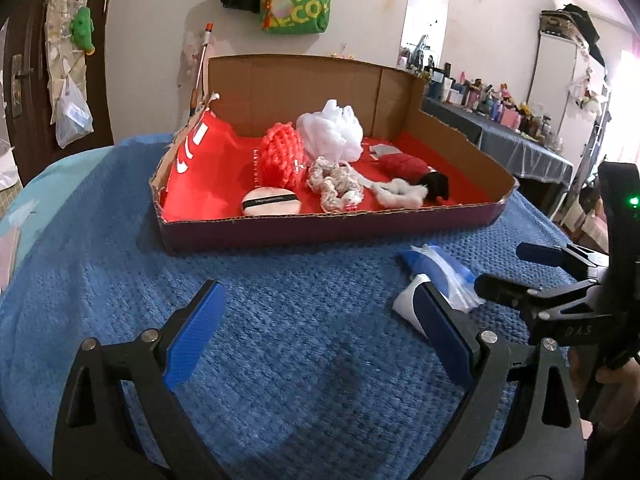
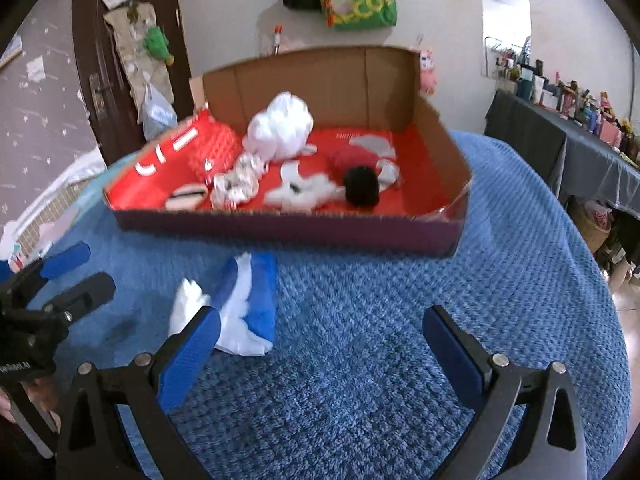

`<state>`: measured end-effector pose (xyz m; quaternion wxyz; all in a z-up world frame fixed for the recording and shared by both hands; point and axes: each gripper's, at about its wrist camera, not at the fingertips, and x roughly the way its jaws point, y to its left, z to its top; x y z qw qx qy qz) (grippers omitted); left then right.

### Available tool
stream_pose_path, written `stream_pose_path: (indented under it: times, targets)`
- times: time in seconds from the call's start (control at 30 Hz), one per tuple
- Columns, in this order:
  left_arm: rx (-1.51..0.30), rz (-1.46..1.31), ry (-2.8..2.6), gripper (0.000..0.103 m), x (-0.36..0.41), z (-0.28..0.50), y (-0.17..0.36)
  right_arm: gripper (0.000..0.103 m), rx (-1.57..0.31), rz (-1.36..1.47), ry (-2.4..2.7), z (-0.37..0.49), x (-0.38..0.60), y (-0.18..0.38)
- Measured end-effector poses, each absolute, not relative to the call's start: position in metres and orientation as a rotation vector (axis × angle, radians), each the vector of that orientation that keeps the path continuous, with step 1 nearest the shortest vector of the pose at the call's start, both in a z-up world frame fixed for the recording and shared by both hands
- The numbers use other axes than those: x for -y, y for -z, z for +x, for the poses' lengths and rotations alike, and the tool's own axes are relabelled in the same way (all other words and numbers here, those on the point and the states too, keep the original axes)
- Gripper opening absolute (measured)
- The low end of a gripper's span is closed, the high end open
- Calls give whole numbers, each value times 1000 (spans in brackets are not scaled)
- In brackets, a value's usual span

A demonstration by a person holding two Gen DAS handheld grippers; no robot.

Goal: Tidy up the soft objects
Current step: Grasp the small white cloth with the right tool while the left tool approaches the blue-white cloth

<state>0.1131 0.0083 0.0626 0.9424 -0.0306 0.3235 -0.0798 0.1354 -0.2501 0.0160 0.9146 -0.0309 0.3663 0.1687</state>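
A cardboard box point(image 1: 320, 232) point(image 2: 280, 228) with a red lining stands on the blue blanket. In it lie a white mesh puff point(image 1: 332, 128) point(image 2: 280, 124), a red knitted ball point(image 1: 280, 152), a round powder puff point(image 1: 271, 201), a crocheted scrunchie point(image 1: 336, 184), a white fluffy piece point(image 1: 400, 193) and a red and black plush point(image 1: 416, 170) point(image 2: 360, 184). A blue and white soft item in clear wrap point(image 1: 432, 280) point(image 2: 244, 304) lies on the blanket before the box. My left gripper point(image 1: 320, 336) is open, its right finger beside that item. My right gripper point(image 2: 320, 356) is open and empty, the item by its left finger.
The blue blanket point(image 1: 280, 360) point(image 2: 480, 280) covers the surface. A green bag point(image 1: 298, 0) hangs on the wall behind. A dark-clothed table with many small items point(image 1: 512, 120) stands at the right. A door point(image 1: 24, 80) is at the left.
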Motion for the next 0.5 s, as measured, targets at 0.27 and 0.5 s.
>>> stream_pose_path:
  times: [0.27,0.5]
  targets:
    - [-667,-51,134,96,-30,116,-65,103,-860,-171,-394,155,221,-1]
    - [-684,-78,120,96,-45,121,-65,103,-872,-241,-486,160,179,-1]
